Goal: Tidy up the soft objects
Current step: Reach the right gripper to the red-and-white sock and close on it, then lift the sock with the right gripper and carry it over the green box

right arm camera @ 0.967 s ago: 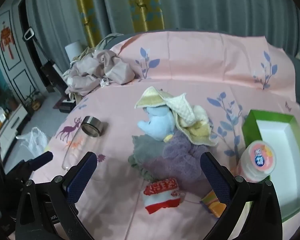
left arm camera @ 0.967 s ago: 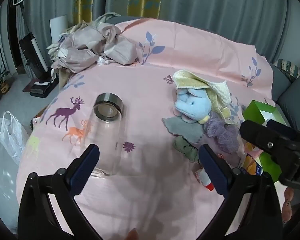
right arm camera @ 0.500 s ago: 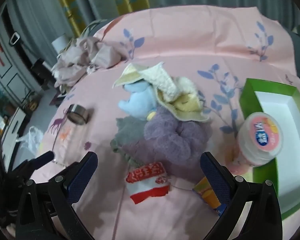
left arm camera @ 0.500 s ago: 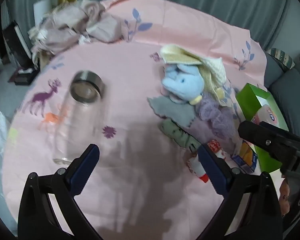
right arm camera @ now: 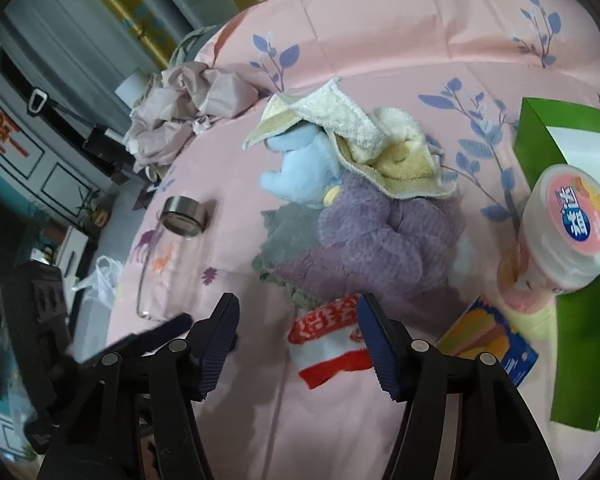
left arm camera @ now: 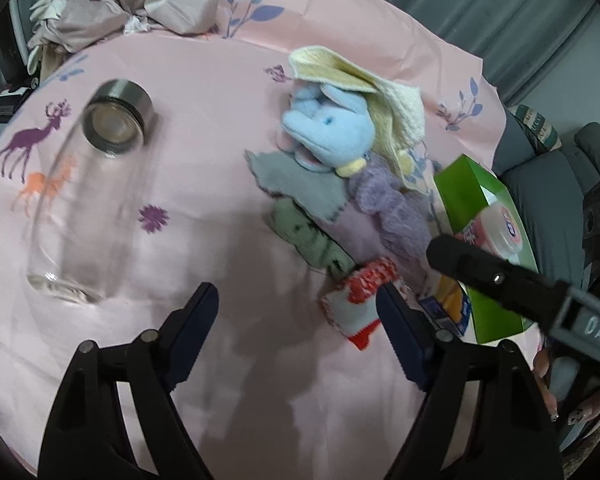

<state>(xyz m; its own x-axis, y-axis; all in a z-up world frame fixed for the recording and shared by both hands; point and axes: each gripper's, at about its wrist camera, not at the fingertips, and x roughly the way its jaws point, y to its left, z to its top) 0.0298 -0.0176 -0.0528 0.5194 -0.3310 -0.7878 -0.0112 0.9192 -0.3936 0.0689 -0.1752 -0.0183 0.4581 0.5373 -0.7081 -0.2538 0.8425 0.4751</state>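
1. The left gripper (left arm camera: 296, 316) hovers over the pink patterned sheet (left arm camera: 204, 92) with its fingers spread apart and nothing between them.
2. The right gripper (right arm camera: 296, 340) also has its fingers spread and empty; a red-and-white sock (right arm camera: 328, 340) lies on the sheet in the gap between them, not touched as far as the view shows.
3. In the left wrist view the same red-and-white sock (left arm camera: 360, 296) lies just beside the left gripper's right finger (left arm camera: 400, 332).
4. The soft things sit in one pile near the middle of the sheet: a blue plush toy (right arm camera: 300, 168) partly under a cream-yellow towel (right arm camera: 380, 148), a purple fuzzy cloth (right arm camera: 384, 240) below them, a grey cloth (right arm camera: 288, 236) to its left, and a green sock (left arm camera: 312, 236) poking out underneath.
5. A clear glass bottle (left arm camera: 88, 196) with a metal cap (left arm camera: 118, 118) lies on its side, well apart from the pile on its left.
6. A green box (right arm camera: 580, 320) stands at the right edge; a pink-lidded drink bottle (right arm camera: 568, 232) stands at its near wall, and a small colourful packet (right arm camera: 492, 340) lies beside it.
7. A crumpled beige cloth heap (right arm camera: 180, 104) rests at the far left edge of the sheet.
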